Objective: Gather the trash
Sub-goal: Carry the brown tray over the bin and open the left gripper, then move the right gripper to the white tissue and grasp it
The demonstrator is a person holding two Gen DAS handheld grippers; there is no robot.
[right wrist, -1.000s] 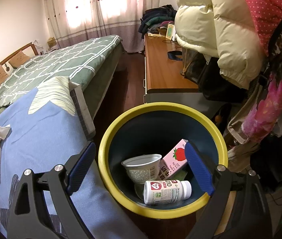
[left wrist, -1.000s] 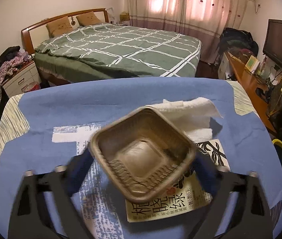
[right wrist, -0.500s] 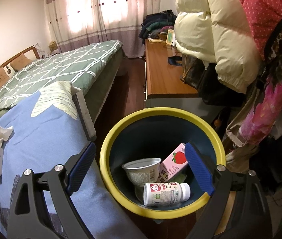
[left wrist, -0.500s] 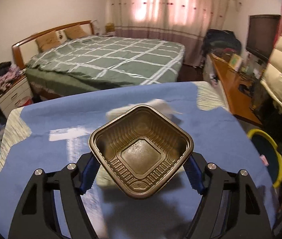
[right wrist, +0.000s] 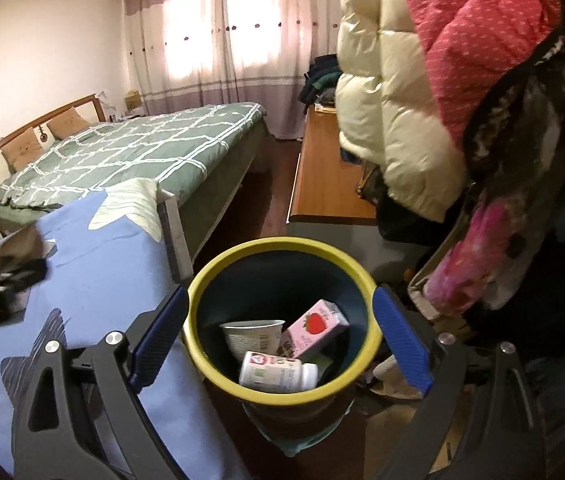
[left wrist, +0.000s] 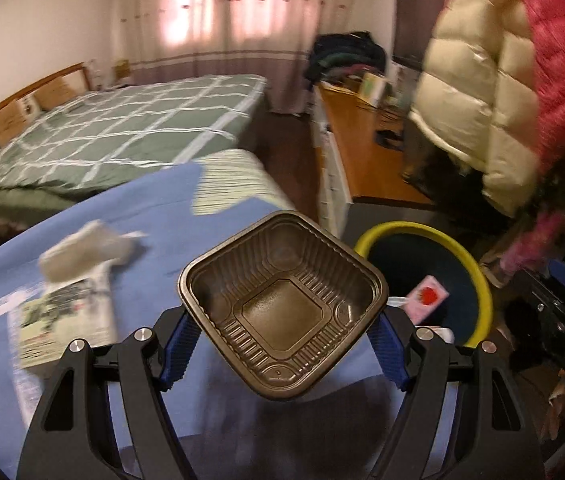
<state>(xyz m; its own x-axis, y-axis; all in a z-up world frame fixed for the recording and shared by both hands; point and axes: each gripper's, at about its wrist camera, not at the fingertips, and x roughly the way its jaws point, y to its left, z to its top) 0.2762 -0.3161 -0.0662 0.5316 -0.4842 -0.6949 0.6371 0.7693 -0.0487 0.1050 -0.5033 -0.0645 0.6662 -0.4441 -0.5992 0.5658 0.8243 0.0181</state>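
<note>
Now a brown plastic tray [left wrist: 284, 312] is held by the left gripper [left wrist: 282, 332]; its blue fingers [left wrist: 178, 350] are pressed against two opposite corners of the tray, so the jaws are closed on it. The tray is kept in the air over the blue tablecloth [left wrist: 154, 216], with its open side turned to the camera, and it is seen just beside the yellow-rimmed bin [left wrist: 478, 272], to the left of it. Part of the near rim of the bin is covered by the tray.

Inside the bin a pink strawberry carton [right wrist: 316, 330], a white cup [right wrist: 252, 336] and a white bottle [right wrist: 278, 374] are found, the bottle lying in front of the other two. The right gripper [right wrist: 280, 340] is held above the bin with its jaws wide apart and nothing between them; the bin mouth is framed by the two fingers.

To the left of the bin, on the tablecloth, a crumpled white tissue [left wrist: 90, 250] and a printed paper box [left wrist: 66, 312] are left, touching one another. Behind the bin a wooden desk [right wrist: 326, 188] is placed, and above its right side a cream down jacket [right wrist: 394, 120] and a pink one [right wrist: 482, 40] are hung. Far behind, a bed [right wrist: 130, 152] with a green checked cover is seen.
</note>
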